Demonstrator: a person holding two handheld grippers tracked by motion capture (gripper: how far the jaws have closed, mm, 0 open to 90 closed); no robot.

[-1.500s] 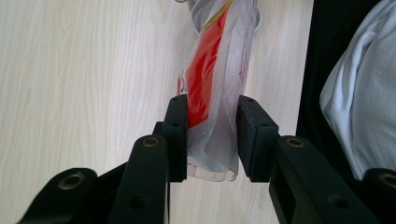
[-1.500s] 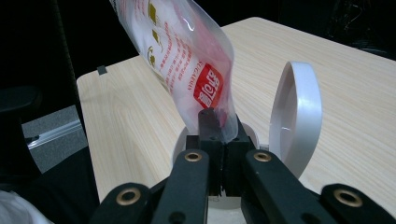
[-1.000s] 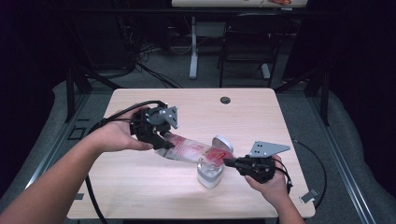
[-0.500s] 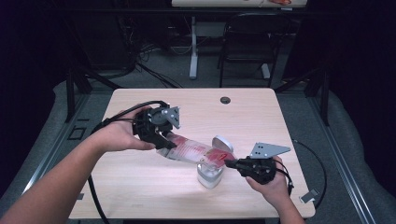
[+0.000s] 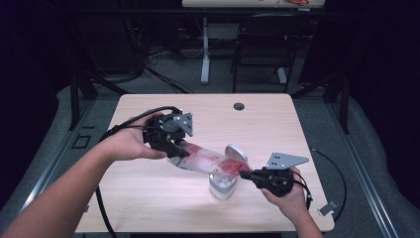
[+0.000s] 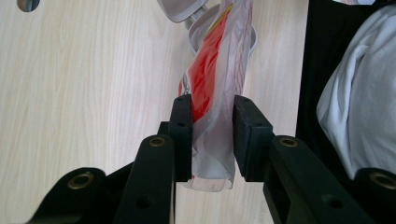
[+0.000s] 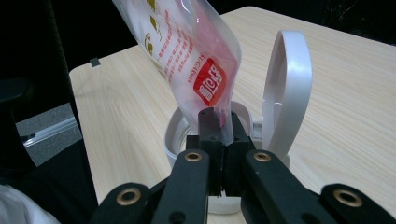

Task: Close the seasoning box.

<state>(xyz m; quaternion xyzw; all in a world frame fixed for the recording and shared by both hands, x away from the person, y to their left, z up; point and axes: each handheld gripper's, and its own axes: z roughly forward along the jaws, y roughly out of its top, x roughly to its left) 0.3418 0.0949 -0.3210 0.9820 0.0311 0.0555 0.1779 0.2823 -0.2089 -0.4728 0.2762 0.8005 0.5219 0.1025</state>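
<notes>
Two grippers share one plastic bag (image 5: pixel 208 159) in the middle of the high view, and little has changed there since the earlier frames: both hands sit where they sat a second ago. The left gripper (image 5: pixel 174 148), left of centre, has its jaws around the bag's upper end; they have just been closing on it, and in the left gripper view the pads (image 6: pixel 182 135) press the crumpled clear film of the bag (image 6: pixel 217 93) from both sides. The bag, printed red and white, slopes down from there toward the lower right of the frame, as it did before. Its lower corner is pinched in the right gripper (image 5: pixel 247 174), whose jaws are clamped tight on the film; in the right gripper view the bag (image 7: pixel 196 60) rises from the right gripper (image 7: pixel 220 122) toward the upper left. Just beneath that corner stands a white container (image 5: pixel 222 186) on the table (image 5: pixel 277 124), its hinged lid (image 7: pixel 286 93) standing open and upright at the right of the right gripper view.
</notes>
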